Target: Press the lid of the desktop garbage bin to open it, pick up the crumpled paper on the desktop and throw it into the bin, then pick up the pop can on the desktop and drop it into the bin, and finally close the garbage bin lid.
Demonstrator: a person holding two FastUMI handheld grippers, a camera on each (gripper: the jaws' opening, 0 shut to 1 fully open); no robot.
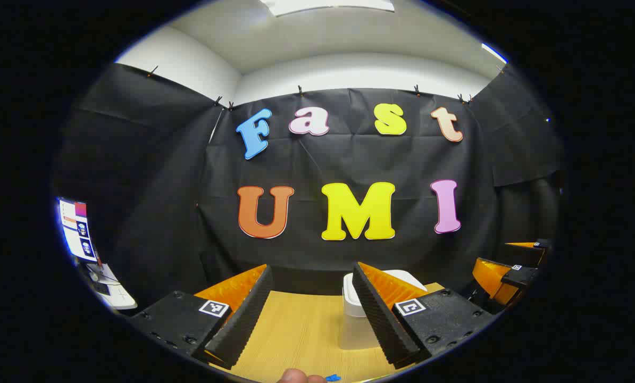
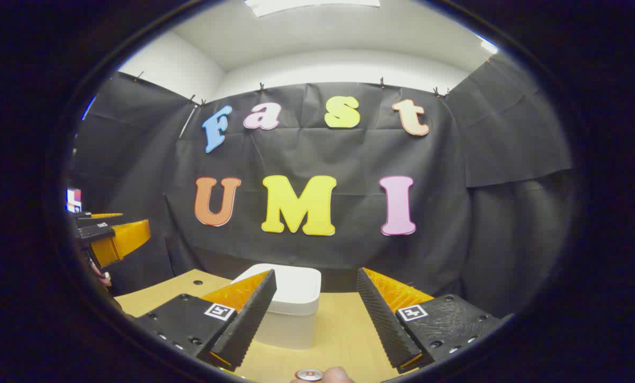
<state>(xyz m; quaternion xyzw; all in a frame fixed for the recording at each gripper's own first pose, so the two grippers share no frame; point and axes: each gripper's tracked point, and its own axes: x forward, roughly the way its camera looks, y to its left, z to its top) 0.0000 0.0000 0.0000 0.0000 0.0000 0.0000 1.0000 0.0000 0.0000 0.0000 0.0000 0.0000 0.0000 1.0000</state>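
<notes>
Fingers of my left gripper [image 1: 312, 311] and my right gripper [image 2: 316, 314] stand wide apart, clamping nothing. At the near edge of the right gripper view I see one pop can [image 2: 309, 375], only its silver top showing, no brand readable. Farther along the wooden desktop [image 2: 344, 330] stands one white garbage bin [image 2: 291, 298], lid down, unlabelled.

- Both views are lit brightly and evenly from a ceiling light panel [image 1: 328, 5], which is blown out to white.
- Straight lines are bent strongly toward the edges by the fisheye lens.
- Soft, faint shadows are cast on the bench [image 2: 344, 335].
- Focus is kept sharp throughout.
</notes>
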